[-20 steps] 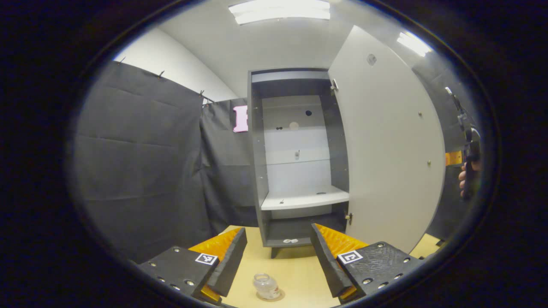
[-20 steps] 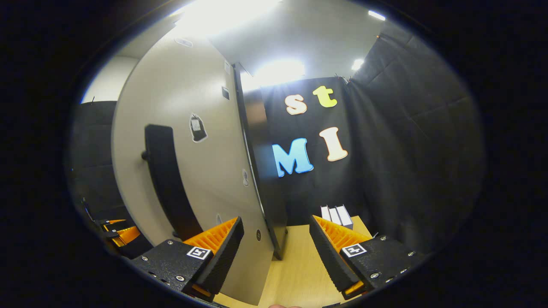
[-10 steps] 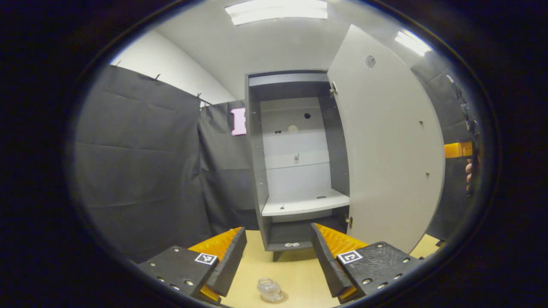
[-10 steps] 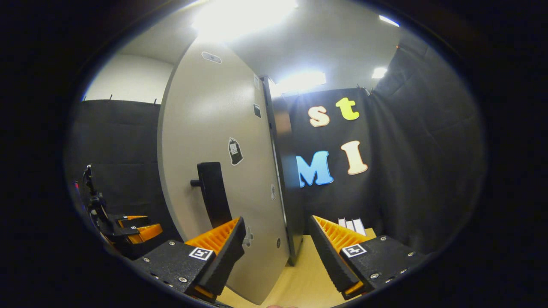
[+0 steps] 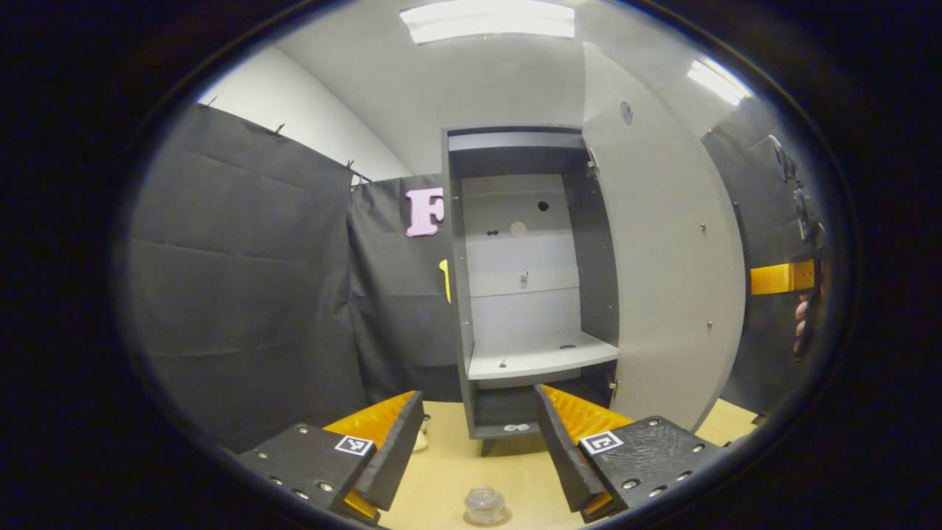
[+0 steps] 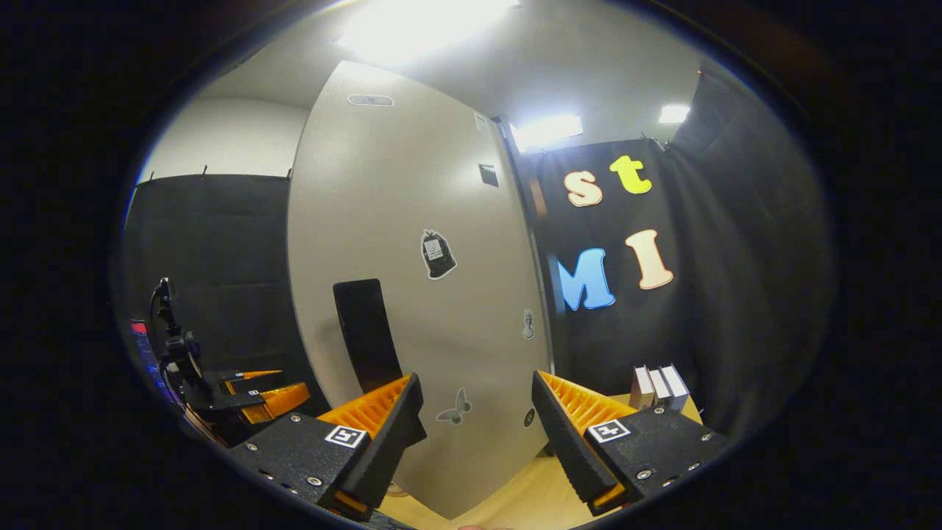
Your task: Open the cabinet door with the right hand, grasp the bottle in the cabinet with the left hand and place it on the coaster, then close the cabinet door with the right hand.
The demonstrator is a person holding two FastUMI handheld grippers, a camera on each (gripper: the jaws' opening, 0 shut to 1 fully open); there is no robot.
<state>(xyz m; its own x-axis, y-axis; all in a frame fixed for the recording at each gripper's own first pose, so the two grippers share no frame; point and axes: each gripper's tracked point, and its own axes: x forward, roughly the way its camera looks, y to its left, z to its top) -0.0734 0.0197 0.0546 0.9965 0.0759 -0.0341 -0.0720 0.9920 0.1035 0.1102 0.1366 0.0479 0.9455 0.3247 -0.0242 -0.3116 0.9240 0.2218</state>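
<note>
Ridged finger pads stand wide apart on the right gripper (image 6: 477,434), with nothing between them; its 2 fingers point at the outer face of the cabinet door (image 6: 412,243), just below and right of the dark handle (image 6: 366,335). Over the last second that handle has slid from high and left in the right gripper view to just above the left finger, and the door face has turned more squarely toward the camera. The right gripper has drawn back from the door and lined up behind it.

The left gripper (image 5: 478,442) is likewise spread open and empty, hovering above the wooden table (image 5: 449,471). Directly below it the bottle (image 5: 484,505) stands upright on the coaster (image 5: 471,520), out on the table in front of the cabinet (image 5: 530,280) and well apart from it. The cabinet shelf (image 5: 541,359) is bare of any bottle.

In the left gripper view the door now appears narrower than it did 1 second ago, its free edge swung closer to the cabinet opening. The right gripper, with a hand on it, shows at the far right behind the door's edge.

Judgement: steps 1 and 2 of the task are complete, since the bottle sits on the coaster. Step 3, closing the door, looks under way but unfinished; the door remains well ajar. Whether the right gripper touches the door at this moment cannot be determined.
</note>
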